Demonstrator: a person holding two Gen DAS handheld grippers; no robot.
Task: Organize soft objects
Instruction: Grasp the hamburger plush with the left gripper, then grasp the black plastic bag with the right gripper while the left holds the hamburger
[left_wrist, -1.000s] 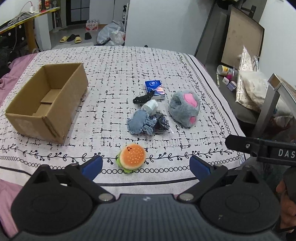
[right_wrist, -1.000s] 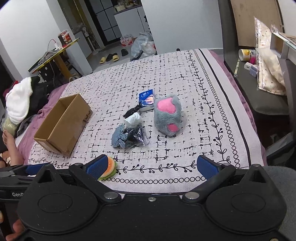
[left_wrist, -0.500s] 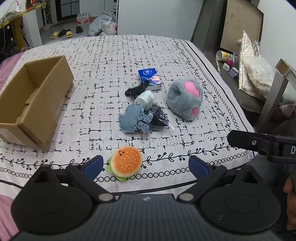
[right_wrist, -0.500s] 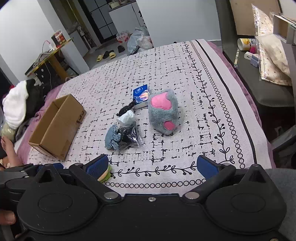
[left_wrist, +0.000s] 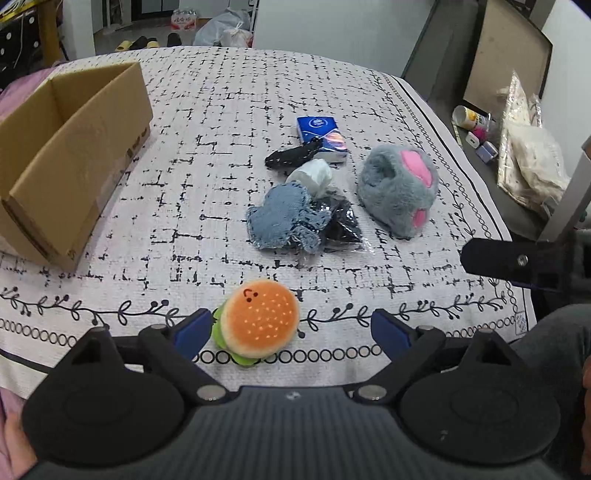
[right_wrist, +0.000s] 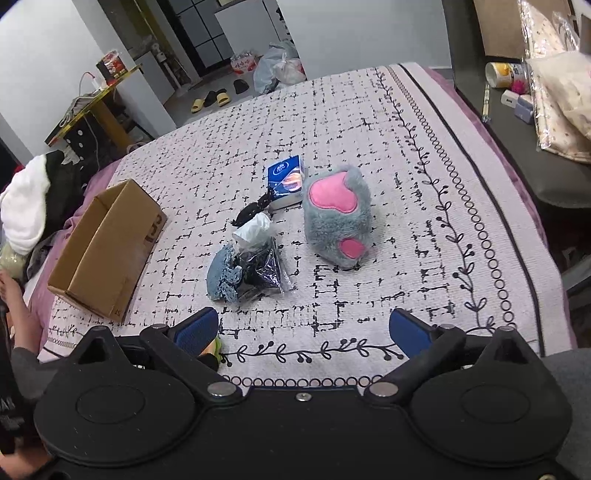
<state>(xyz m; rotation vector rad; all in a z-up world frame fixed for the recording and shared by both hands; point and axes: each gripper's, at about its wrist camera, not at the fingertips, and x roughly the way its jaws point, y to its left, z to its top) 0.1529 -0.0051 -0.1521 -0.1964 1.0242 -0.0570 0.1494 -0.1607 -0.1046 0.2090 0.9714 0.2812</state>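
A plush burger lies on the patterned bedspread near the front edge, between the fingers of my open left gripper, close to the left fingertip. Behind it lie a denim-blue cloth, a dark item in a clear bag, a white bundle, a black cloth piece, a blue tissue pack and a grey plush paw with pink pads. An open cardboard box stands at the left. My right gripper is open and empty above the front edge, facing the paw.
The bed's right edge drops to a dark bench with bottles and plastic bags. Clothes are piled at the far left in the right wrist view. My right gripper's body shows at the right of the left wrist view.
My left gripper has moved forward and left, so the burger now sits between its fingers. My right gripper has moved forward toward the pile. Nothing has been grasped.
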